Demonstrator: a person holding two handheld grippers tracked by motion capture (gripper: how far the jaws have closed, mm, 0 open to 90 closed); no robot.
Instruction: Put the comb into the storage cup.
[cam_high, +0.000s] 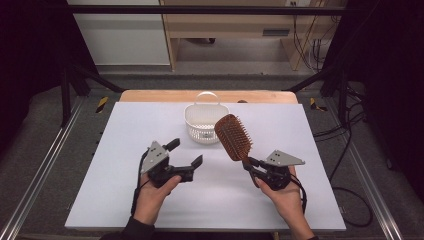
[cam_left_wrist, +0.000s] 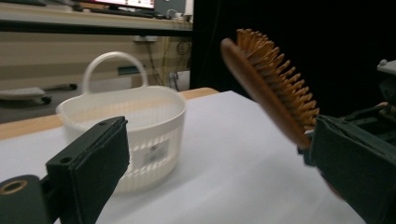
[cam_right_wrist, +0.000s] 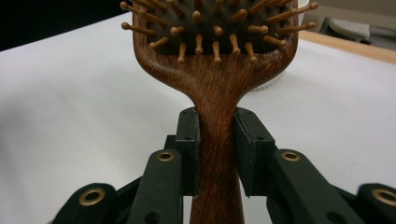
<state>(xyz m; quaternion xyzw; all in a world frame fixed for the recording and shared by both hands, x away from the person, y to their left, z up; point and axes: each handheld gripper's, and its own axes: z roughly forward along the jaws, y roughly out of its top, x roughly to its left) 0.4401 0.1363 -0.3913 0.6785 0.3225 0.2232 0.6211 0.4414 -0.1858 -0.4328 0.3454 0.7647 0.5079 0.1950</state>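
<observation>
No readable text anywhere I can see. The white basket (cam_left_wrist: 140, 135) in front of my left tool has a small label on its near wall, print too blurred to read.

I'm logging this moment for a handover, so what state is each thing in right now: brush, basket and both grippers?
Hairbrush: held by its handle, lifted off the table, head tilted toward the basket, bristles facing the person.
Basket: upright on the table, handle up, looks empty.
Right gripper: shut on the hairbrush handle.
Left gripper: open, holding nothing, above the table.
Table: white top, basket standing on it.
</observation>
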